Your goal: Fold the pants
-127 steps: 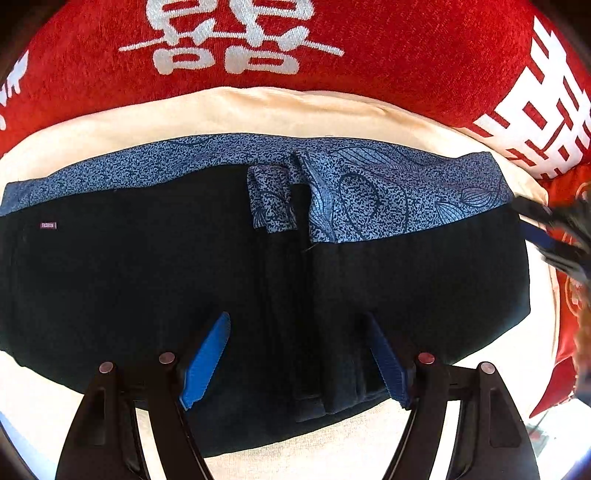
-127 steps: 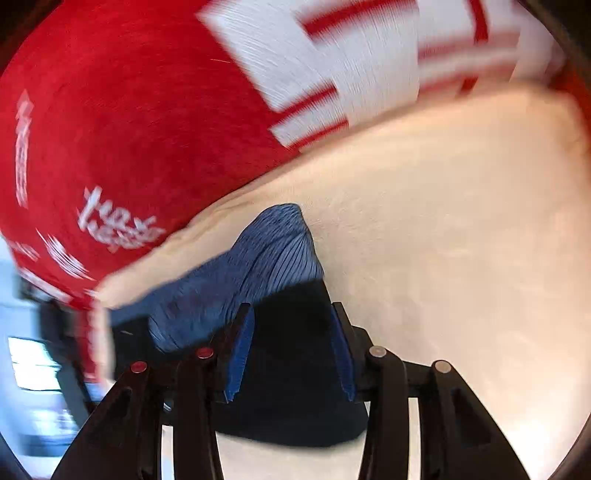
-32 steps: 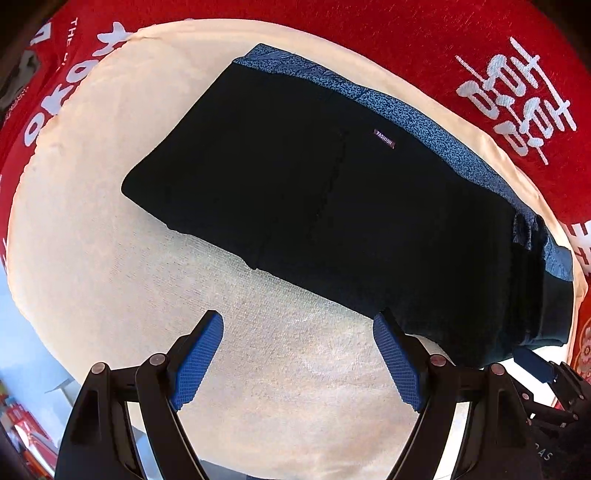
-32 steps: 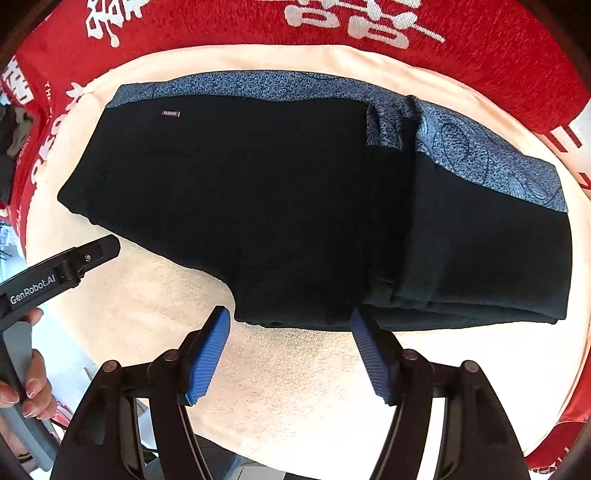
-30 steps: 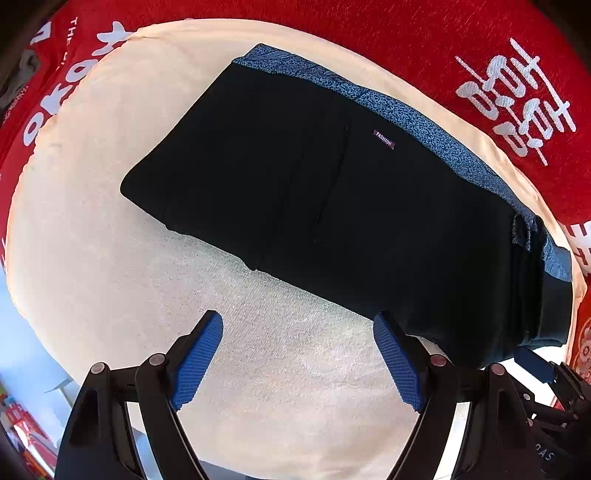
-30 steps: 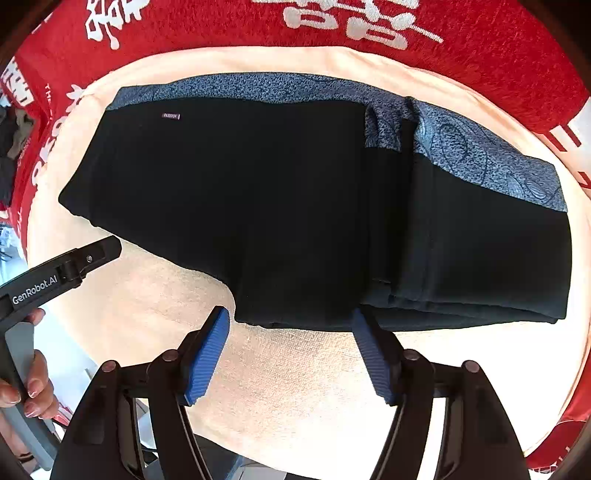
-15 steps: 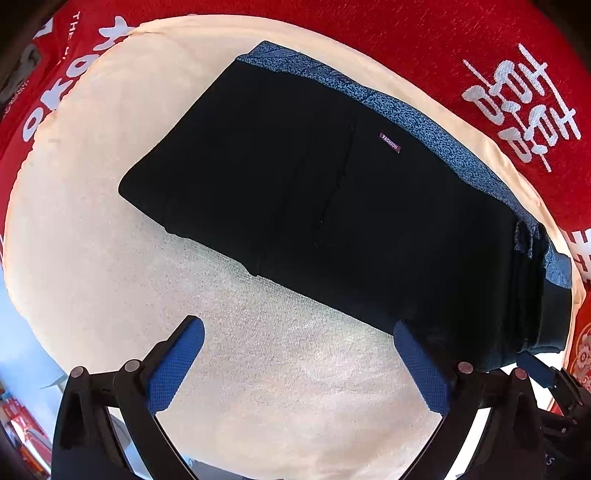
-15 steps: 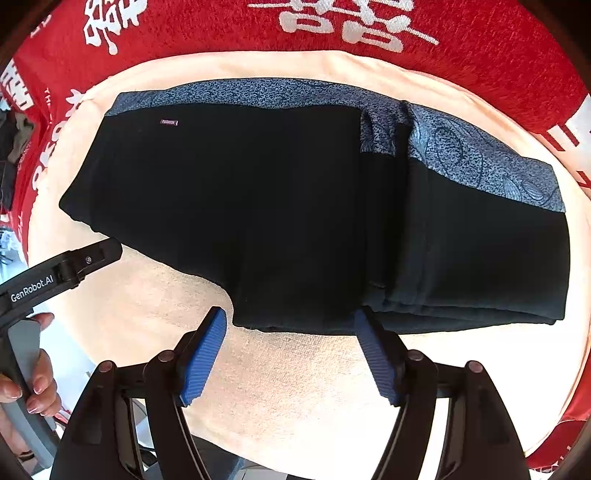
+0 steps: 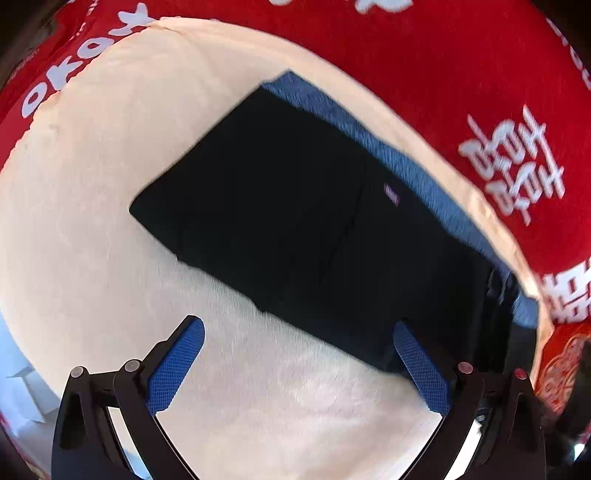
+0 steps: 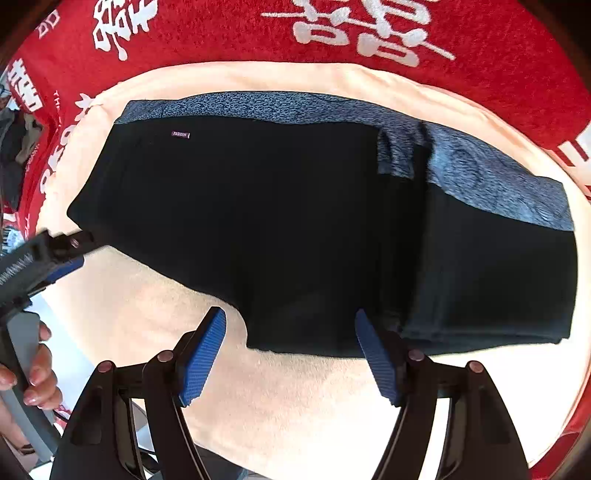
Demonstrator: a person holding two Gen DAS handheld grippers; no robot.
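The black pants (image 10: pixel 303 229) with a blue patterned waistband (image 10: pixel 280 107) lie folded flat on a cream towel (image 10: pixel 295 398). They also show in the left wrist view (image 9: pixel 306 229), blurred. My right gripper (image 10: pixel 290 350) is open and empty, just above the towel at the pants' near edge. My left gripper (image 9: pixel 299 363) is open wide and empty over the towel, its right fingertip over the pants' near edge. It also shows in the right wrist view (image 10: pixel 66 254) at the pants' left corner, held by a hand.
A red cloth with white characters (image 10: pixel 332 29) lies under and around the towel; it also shows in the left wrist view (image 9: pixel 461 85). The towel's front edge (image 10: pixel 155 417) drops off near the right gripper. Dark clutter sits at the far left (image 10: pixel 14 155).
My left gripper has moved in toward the pants' left end and opened wider; its view is blurred from motion. My right gripper has edged slightly closer to the pants' near edge.
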